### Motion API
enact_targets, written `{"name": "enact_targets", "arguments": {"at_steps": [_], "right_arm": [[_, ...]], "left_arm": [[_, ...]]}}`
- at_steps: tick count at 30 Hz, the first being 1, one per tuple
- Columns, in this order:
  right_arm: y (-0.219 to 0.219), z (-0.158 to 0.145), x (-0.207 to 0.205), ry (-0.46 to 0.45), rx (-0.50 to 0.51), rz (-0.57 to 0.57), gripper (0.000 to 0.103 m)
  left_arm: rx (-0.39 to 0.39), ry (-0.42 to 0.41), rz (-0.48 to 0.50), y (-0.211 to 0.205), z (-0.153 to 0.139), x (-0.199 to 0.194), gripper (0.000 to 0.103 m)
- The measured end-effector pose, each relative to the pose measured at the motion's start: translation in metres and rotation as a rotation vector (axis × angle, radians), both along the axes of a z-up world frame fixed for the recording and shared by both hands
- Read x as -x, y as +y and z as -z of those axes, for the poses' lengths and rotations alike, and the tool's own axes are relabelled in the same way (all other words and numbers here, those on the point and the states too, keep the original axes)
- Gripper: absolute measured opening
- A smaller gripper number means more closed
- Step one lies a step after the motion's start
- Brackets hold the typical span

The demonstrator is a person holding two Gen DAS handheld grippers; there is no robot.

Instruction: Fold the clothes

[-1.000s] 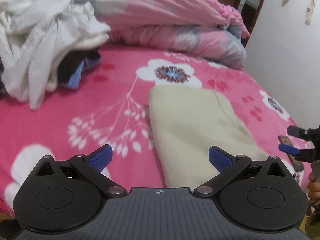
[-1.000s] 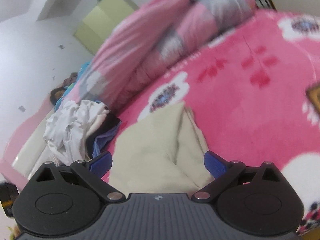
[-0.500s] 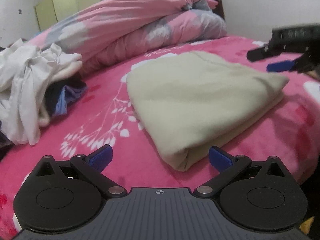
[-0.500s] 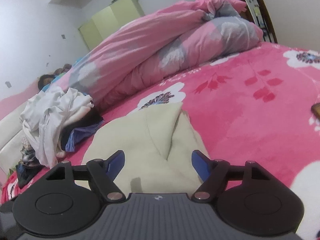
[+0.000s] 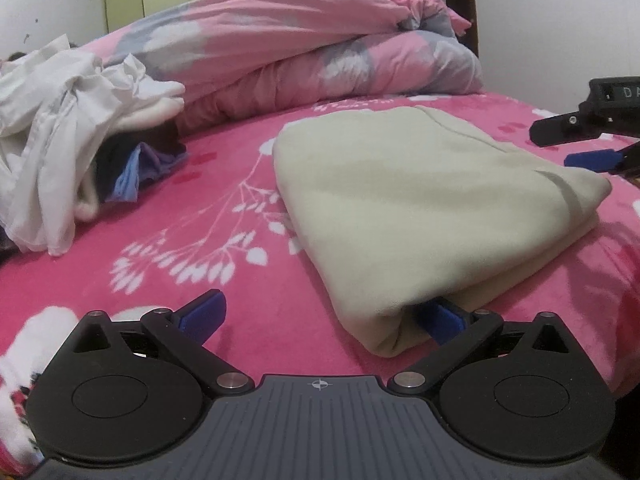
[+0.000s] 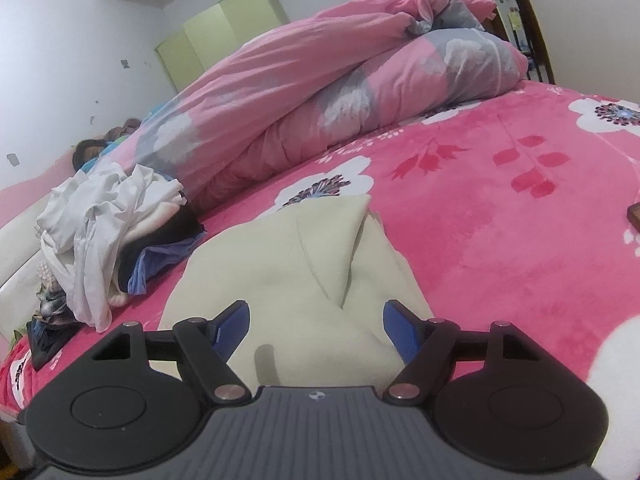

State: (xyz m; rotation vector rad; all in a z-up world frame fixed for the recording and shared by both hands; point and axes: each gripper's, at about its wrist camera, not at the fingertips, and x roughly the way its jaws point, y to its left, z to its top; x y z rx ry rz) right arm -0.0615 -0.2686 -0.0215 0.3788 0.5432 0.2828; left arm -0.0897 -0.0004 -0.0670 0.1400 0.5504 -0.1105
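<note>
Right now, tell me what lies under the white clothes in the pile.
Under the white clothes a dark garment and blue cloth poke out; anything deeper is covered.

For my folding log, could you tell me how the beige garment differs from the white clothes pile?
The beige garment lies folded flat with smooth layers; the white clothes pile is crumpled and heaped. The garment is one piece, near the open left gripper; the pile covers dark and blue items, farther left. Both rest on the pink bedspread.
</note>
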Motion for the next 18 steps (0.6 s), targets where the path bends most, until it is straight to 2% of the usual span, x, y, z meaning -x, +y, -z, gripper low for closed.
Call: {"name": "enact_targets", "arguments": {"at_steps": [6,10,13,16,18], "right_arm": [[0.020,0.002,-0.012,-0.009,0.068,-0.024,0.077],[0.025,0.016,-0.024,0.055,0.170,0.033,0.074],[0.013,0.021,-0.025,0.076,0.110,0.040,0.073],[0.012,0.021,-0.025,0.078,0.111,0.033,0.073],[0.010,0.020,-0.025,0.078,0.106,0.025,0.073]], "left_arm": [[0.035,-0.026,-0.069,0.010,-0.002,0.004,0.103],[0.081,-0.016,-0.101,0.023,0.000,0.013,0.103],[0.096,-0.012,-0.096,0.025,0.000,0.011,0.103],[0.068,-0.003,-0.050,0.019,0.001,0.007,0.103],[0.099,0.036,0.001,0.026,-0.001,0.007,0.103]]}}
